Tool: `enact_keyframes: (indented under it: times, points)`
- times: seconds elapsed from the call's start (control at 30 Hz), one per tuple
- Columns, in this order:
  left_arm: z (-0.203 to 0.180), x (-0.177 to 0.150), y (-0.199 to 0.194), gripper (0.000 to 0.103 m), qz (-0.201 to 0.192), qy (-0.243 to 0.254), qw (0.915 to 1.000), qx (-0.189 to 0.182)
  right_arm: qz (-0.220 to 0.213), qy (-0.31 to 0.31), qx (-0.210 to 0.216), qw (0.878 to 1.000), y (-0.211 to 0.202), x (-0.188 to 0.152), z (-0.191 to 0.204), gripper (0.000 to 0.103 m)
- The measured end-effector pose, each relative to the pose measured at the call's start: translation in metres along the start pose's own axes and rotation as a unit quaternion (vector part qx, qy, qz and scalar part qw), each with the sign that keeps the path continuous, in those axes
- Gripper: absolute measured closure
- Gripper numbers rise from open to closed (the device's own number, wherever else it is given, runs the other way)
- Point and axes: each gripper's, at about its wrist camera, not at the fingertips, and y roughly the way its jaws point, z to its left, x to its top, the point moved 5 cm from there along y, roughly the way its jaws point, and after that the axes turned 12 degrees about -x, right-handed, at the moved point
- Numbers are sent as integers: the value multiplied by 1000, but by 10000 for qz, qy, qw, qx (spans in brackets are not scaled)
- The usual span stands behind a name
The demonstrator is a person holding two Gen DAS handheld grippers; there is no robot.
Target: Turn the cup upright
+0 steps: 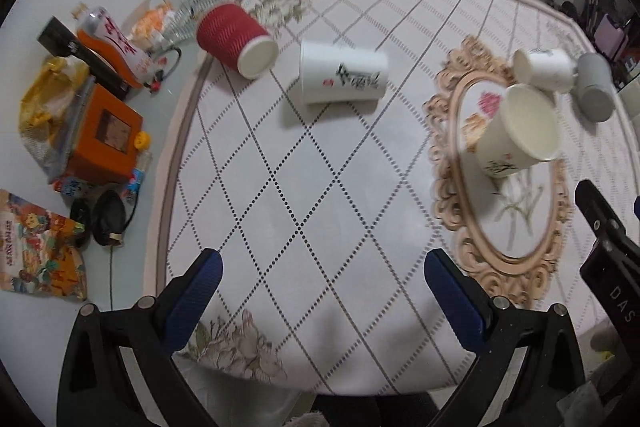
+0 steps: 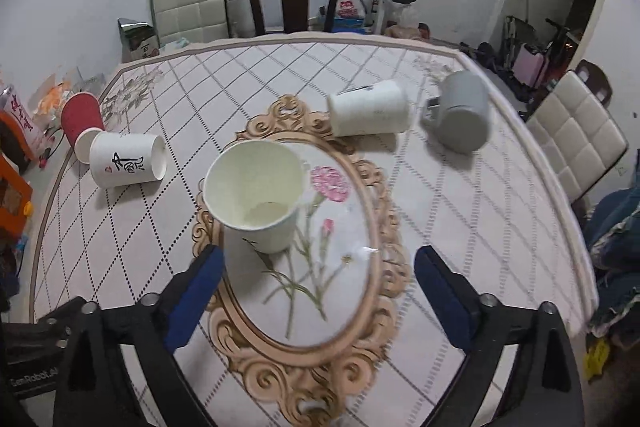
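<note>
Over a diamond-patterned tablecloth (image 1: 300, 187), with a dining chair and barbell behind, hovered with both tools. Held the right gripper (image 2: 320, 259) spread wide and empty, pointed down at the ornate oval mat (image 2: 320, 355). Found a paper cup (image 2: 256, 195) just ahead of its left finger, standing mouth-up on that mat, apart from both pads; looked already righted. Kept the left gripper (image 1: 324, 261) likewise spread, pinching nothing, above bare cloth.

Farther out, saw four more lying on their sides. From the left gripper, ahead and nearly centred: a lettered white cup (image 1: 344, 75), long axis roughly crosswise to the fingers, mouth toward the right; beyond it and leftward, a red cup (image 1: 234, 39) near the table edge. From the right gripper, ahead and to the right: a plain white cup (image 2: 368, 113), then a grey mug (image 2: 460, 115) just beside it.

Judged the lettered cup the left hand's nearest target; would probably need a wrist turn to close across its wall.
</note>
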Motion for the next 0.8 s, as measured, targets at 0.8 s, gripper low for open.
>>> enact_keyframes:
  times: [0.8]
  points:
    - [-50, -62, -235, 0, -1573, -30, 9874, -187, -629, 95, 110, 9979, -244, -1, -144, 1]
